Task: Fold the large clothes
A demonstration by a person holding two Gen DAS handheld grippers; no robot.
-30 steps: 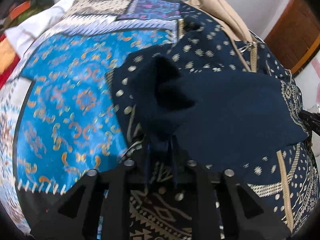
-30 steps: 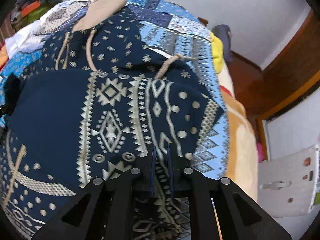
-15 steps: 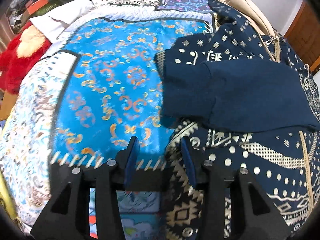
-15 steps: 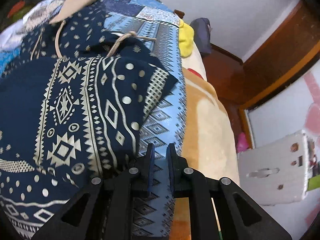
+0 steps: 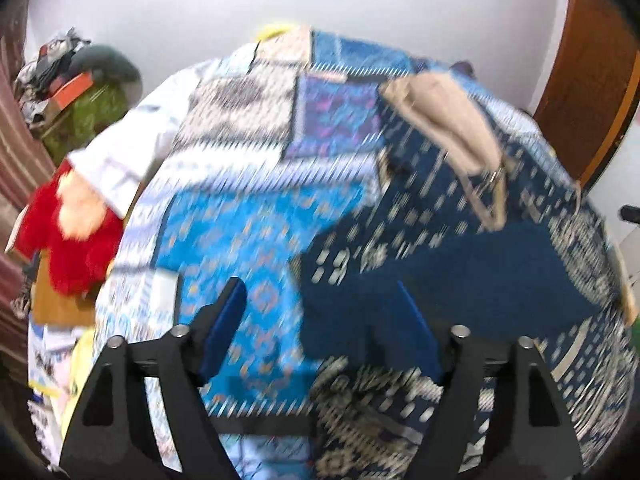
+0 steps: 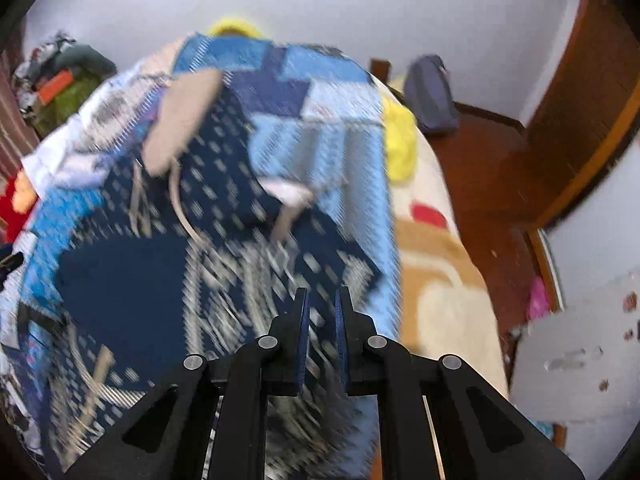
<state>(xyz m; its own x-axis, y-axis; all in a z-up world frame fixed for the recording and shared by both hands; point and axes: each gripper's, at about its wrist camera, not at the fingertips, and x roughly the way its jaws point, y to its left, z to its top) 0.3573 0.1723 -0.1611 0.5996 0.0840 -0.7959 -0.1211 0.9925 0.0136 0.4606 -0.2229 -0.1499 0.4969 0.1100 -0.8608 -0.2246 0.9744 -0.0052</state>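
A navy hoodie (image 5: 460,264) with cream patterns and a tan hood (image 5: 444,120) lies on the patterned blue bedspread (image 5: 256,224), both sleeves folded across its chest. It also shows in the right wrist view (image 6: 168,280). My left gripper (image 5: 320,300) is open and empty, raised above the hoodie's left edge. My right gripper (image 6: 320,304) has its fingers almost together with a narrow gap, nothing between them, above the hoodie's right side. Both views are blurred by motion.
A red plush toy (image 5: 72,240) and a white cloth (image 5: 124,160) lie left of the bed. A clutter pile (image 5: 80,92) sits at the far left. A yellow item (image 6: 398,136), a grey bag (image 6: 430,96) and a wooden door (image 6: 592,92) are on the right.
Both grippers have lifted and tilted up from the hoodie, so the wall now shows. The left gripper let go of the dark sleeve and opened wide. The right one pulled back off the fabric.
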